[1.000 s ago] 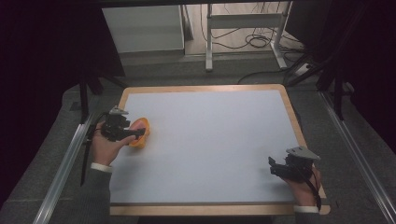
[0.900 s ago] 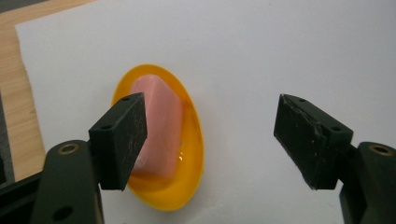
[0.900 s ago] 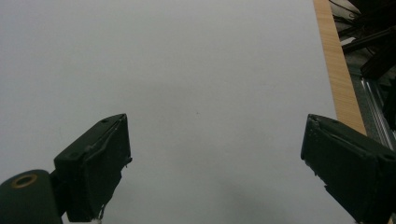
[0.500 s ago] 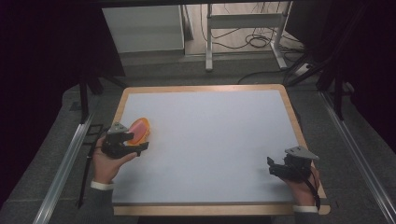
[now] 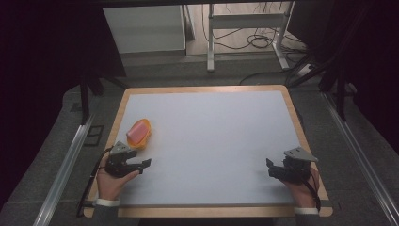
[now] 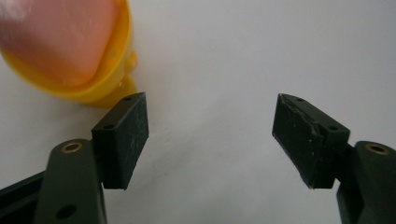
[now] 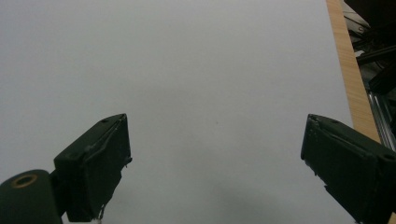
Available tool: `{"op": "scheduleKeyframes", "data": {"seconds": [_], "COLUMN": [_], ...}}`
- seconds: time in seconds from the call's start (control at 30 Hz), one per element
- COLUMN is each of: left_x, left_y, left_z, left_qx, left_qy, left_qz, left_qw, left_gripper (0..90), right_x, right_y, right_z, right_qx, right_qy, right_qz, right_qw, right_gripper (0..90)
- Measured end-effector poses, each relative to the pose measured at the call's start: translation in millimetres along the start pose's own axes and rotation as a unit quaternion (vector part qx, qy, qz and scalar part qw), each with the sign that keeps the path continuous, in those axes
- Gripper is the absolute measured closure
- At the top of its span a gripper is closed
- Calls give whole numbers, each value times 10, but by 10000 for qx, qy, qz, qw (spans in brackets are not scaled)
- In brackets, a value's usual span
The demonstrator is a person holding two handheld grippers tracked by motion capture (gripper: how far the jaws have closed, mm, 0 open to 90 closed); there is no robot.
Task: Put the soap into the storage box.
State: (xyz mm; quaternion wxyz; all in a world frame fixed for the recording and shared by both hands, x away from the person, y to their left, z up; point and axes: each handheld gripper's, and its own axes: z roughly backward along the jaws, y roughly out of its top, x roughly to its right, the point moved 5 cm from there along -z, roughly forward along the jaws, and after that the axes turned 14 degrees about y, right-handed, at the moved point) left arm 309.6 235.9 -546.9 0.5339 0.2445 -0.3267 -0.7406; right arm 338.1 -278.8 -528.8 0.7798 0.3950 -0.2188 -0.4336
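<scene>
Lying on the white table surface (image 5: 211, 136) near its left edge, the orange dish (image 5: 139, 132) holds a pink insert and rests free of both grippers. In the left gripper view the orange dish (image 6: 74, 49) sits at upper left, its yellow-orange rim just beyond the tip of the left-hand jaw; whether rim and jaw tip touch cannot be determined. The left gripper (image 5: 147, 163) sits just below the dish in the high view, held in the person's left hand (image 5: 113, 181). Its jaws have just been closing slightly, yet they stand wide apart with only bare table between them (image 6: 210, 126). The right gripper (image 5: 269, 163) rests near the table's lower right corner, well apart from the dish, held in the right hand (image 5: 301, 188). Its jaws are spread wide over bare table (image 7: 215, 140), gripping nothing. A wooden border (image 5: 301, 127) frames the table.
</scene>
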Motion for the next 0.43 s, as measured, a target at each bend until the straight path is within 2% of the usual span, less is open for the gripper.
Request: {"op": "scheduleKeyframes", "data": {"seconds": [0.17, 0.3, 0.43], "left_x": [-52, -42, -79], "left_y": [-53, -50, -52], "left_z": [-11, -38, -27], "left_qx": [-20, -54, -63], "left_qy": [-52, -102, 56], "left_qz": [145, 124, 98], "left_qw": [9999, 9999, 9999], "left_gripper": [275, 277, 276], "right_x": [-40, -120, -198], "right_y": [30, 77, 105], "right_z": [-21, -95, -147], "right_qx": [52, 36, -5], "right_qy": [84, 186, 266], "right_qz": [71, 164, 286], "right_qw": [9999, 9997, 9992], "right_gripper": [82, 82, 82]}}
